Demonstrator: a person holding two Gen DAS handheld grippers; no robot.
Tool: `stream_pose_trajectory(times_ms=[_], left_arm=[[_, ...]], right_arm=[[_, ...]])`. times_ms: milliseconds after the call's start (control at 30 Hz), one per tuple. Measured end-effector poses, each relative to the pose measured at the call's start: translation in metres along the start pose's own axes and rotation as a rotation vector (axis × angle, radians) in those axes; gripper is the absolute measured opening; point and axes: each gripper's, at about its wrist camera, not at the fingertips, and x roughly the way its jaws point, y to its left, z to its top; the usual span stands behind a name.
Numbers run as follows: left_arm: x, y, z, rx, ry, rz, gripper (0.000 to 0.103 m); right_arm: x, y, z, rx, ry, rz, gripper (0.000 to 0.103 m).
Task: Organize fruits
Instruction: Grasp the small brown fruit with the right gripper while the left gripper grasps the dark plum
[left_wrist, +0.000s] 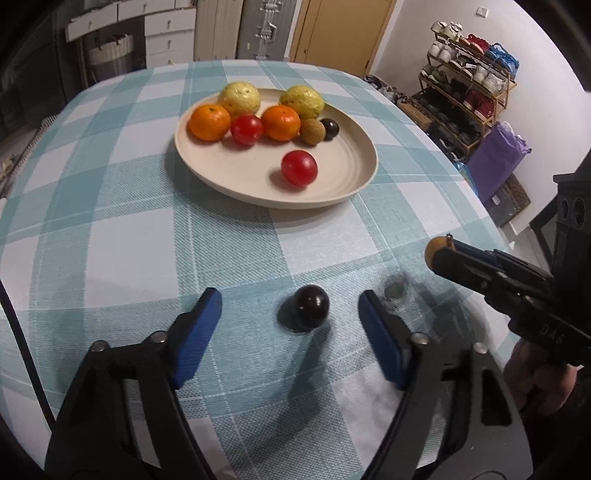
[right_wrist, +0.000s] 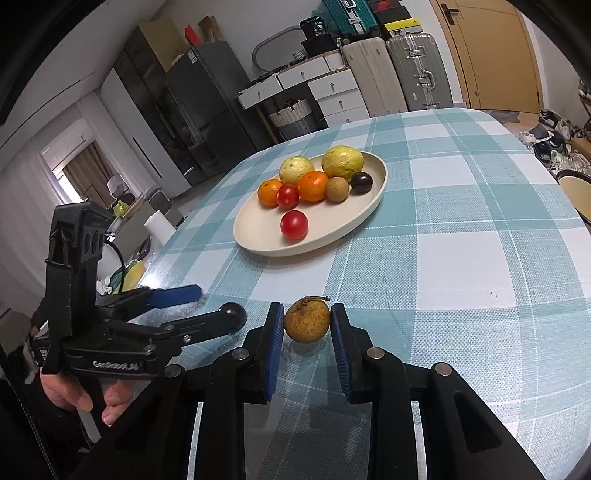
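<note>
A smooth, glossy dark round fruit (left_wrist: 308, 305) sits on the woven checked tablecloth (left_wrist: 110, 236), between the blue pads of the left gripper (left_wrist: 289, 312), whose jaws stand apart without touching it. The right gripper (right_wrist: 306, 321) is clamped on a rough-skinned brown round fruit (right_wrist: 307, 320) with a short stem. Farther off, a shallow cream plate (left_wrist: 332, 192) holds two oranges, two shiny red tomatoes, two bumpy yellow-green fruits, a brown one and a dark one.

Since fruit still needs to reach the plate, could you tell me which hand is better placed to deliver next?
Right: its tool already grips the brown fruit, while the left tool is open around the dark fruit on the table.
</note>
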Motion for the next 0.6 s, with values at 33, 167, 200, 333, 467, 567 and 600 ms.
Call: stream_pose_trajectory(times_ms=[33,167,200,333,467,567,600], left_arm=[[0.001,0.000,0.000,-0.002,0.005,-0.011,0.063],[0.003,0.002,-0.001,-0.018,0.030,-0.071,0.026],[0.003,0.001,-0.001,-0.015,0.036,-0.080,0.019],[0.000,-0.001,-0.001,-0.006,0.033,-0.114,0.019],[-0.003,-0.001,-0.001,-0.009,0.026,-0.127,0.019],[-0.007,0.002,-0.001,-0.016,0.016,-0.132,0.019],[-0.009,0.004,0.000,-0.021,0.011,-0.135,0.019]], right_arm=[[0.000,0.000,0.000,0.000,0.000,0.003,0.026],[0.001,-0.001,0.001,-0.001,0.000,0.004,0.026],[0.000,-0.002,0.001,0.003,0.000,0.006,0.026],[0.000,-0.002,0.000,0.009,0.002,0.010,0.026],[0.001,-0.002,0.000,0.009,0.004,0.009,0.026],[0.002,-0.001,0.001,0.004,0.004,0.008,0.026],[0.003,0.000,0.001,0.002,0.005,0.006,0.026]])
